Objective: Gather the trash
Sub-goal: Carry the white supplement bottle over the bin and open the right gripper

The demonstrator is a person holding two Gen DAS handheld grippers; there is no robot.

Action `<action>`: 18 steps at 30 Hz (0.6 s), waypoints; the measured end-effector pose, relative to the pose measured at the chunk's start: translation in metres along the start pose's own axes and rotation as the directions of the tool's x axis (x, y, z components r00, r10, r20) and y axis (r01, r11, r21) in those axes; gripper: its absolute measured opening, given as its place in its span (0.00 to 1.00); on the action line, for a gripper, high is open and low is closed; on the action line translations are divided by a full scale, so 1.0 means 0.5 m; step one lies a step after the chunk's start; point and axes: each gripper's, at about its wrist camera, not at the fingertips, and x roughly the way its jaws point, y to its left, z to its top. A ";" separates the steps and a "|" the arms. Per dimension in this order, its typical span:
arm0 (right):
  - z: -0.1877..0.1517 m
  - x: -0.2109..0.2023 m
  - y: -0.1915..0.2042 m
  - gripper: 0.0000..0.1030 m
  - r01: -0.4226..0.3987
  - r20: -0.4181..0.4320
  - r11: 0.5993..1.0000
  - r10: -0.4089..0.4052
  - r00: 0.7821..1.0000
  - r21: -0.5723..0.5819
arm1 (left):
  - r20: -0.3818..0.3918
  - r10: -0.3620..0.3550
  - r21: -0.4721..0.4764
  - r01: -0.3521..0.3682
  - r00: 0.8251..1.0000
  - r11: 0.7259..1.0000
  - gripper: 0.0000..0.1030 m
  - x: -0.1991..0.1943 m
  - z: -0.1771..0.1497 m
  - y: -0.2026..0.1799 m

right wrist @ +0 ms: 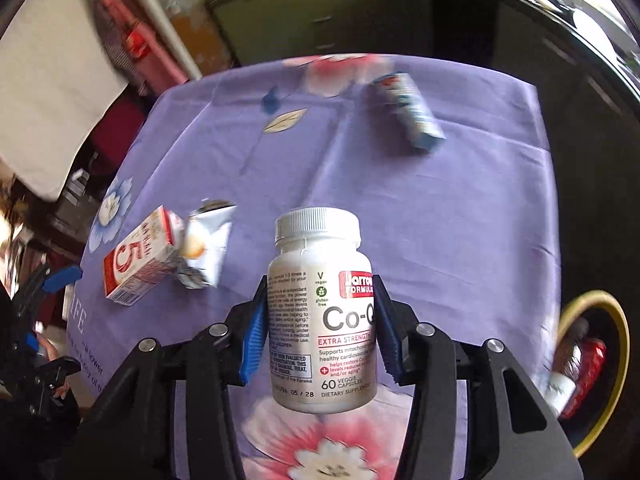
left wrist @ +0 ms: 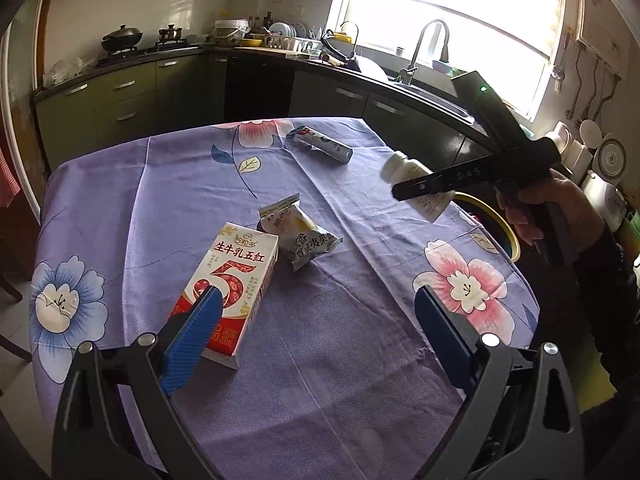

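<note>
My right gripper (right wrist: 320,282) is shut on a white supplement bottle (right wrist: 320,320), blue pads pressing both sides of its label, cap pointing away. The left wrist view shows that bottle (left wrist: 404,168) held above the table's right edge, close to a yellow-rimmed bin (left wrist: 505,227). My left gripper (left wrist: 318,294) stands open and empty above the purple floral tablecloth (left wrist: 360,360); its left finger overlaps a red-and-white milk carton (left wrist: 236,276) lying flat. A crumpled silver snack wrapper (left wrist: 298,236) lies just behind the carton. A blue-and-white packet (left wrist: 324,145) lies near the far edge.
The bin (right wrist: 616,320) stands off the table's right side and holds a red wrapper (right wrist: 592,372) with other pieces. Dark kitchen cabinets, a sink with a tap (left wrist: 430,46) and a bright window lie beyond the table. A hand (left wrist: 532,216) grips the right tool.
</note>
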 end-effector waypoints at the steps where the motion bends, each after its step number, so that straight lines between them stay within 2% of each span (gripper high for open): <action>1: -0.010 -0.016 -0.028 0.46 0.014 0.014 0.999 -0.015 1.000 0.037 | -0.004 0.002 0.005 -0.002 1.000 1.000 0.89 0.003 -0.001 -0.004; 5: -0.062 -0.075 -0.155 0.46 0.102 0.049 0.979 -0.112 0.993 0.178 | -0.020 0.000 0.022 0.000 1.000 1.000 0.89 0.013 -0.001 -0.023; 9: -0.128 -0.130 -0.283 0.46 0.210 0.044 0.927 -0.235 0.971 0.311 | -0.034 -0.008 0.041 0.009 0.999 0.999 0.89 0.024 0.000 -0.045; 15: -0.207 -0.188 -0.409 0.46 0.296 0.026 0.850 -0.340 0.940 0.437 | -0.048 -0.018 0.078 0.021 0.999 0.997 0.89 0.037 0.005 -0.085; 18: -0.234 -0.196 -0.460 0.46 0.312 0.010 0.818 -0.361 0.932 0.483 | -0.050 -0.026 0.096 0.031 0.998 0.995 0.89 0.040 0.007 -0.103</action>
